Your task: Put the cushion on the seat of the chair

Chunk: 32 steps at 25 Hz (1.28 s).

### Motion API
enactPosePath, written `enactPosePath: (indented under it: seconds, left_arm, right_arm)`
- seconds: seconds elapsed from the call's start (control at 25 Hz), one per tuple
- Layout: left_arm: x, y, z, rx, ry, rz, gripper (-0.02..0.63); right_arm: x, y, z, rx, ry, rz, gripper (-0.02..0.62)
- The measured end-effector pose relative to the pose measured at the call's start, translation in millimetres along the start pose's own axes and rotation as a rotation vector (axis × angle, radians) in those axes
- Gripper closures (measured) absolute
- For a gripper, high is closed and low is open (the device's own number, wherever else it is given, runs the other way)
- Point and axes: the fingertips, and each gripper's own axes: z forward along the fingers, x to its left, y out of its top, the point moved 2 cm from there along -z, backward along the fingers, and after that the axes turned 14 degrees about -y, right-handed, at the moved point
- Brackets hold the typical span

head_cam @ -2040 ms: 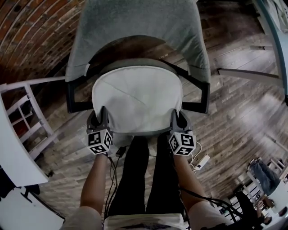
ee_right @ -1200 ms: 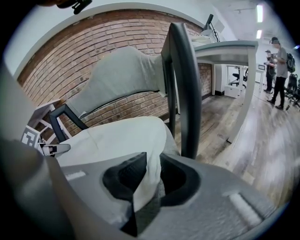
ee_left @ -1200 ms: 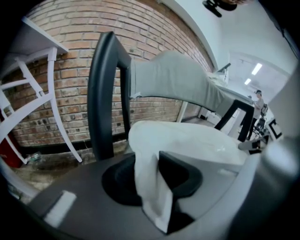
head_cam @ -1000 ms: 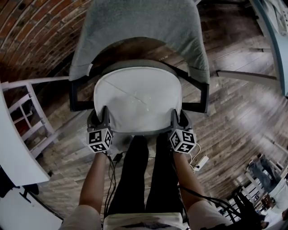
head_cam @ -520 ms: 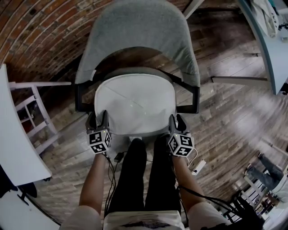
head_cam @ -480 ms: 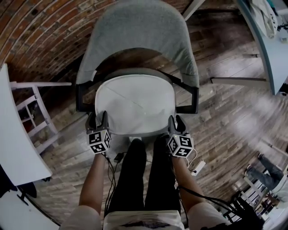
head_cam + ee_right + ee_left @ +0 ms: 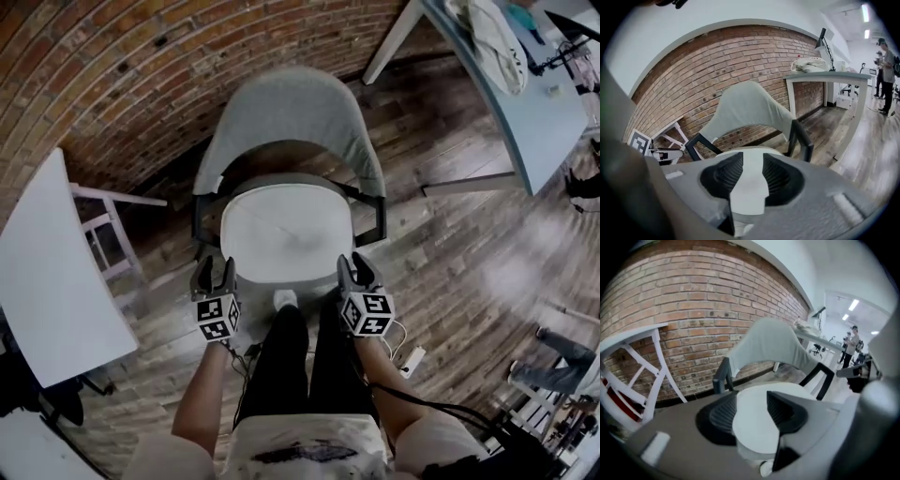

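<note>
Cushion (image 7: 286, 230) lies flat on the chair (image 7: 291, 117) seat, and we judge it soft, light and floppy, best pinched at both front corners, while our left gripper (image 7: 215, 269) and right gripper (image 7: 353, 265) hang clear of it, jaws wide, empty.
</note>
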Motion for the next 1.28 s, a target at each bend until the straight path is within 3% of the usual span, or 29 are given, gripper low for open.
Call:
enactPosePath:
  seconds: [0.48, 0.68, 1.04, 1.28]
  left_arm:
    - [-113.6, 188.1, -138.5, -0.207, -0.073, 0.163, 0.423]
    - [-156.1, 243.6, -183.7, -0.311, -0.121, 0.215, 0.443]
    - [-198.8, 293.5, -232.6, -0.397, -0.179, 0.271, 0.523]
    - [-199.2, 299.8, -242.6, -0.42, -0.165, 0.289, 0.598]
  right_arm:
    - [43.4, 189.2, -152.2, -0.232, 0.118, -0.052, 0.478]
    - [52.2, 238.3, -216.2, -0.349, 0.13, -0.059, 0.536]
    - [58.2, 282.0, -287.1, -0.484, 0.135, -0.06, 0.594]
    - [66.7, 286.6, -300.0, -0.512, 0.152, -0.061, 0.595]
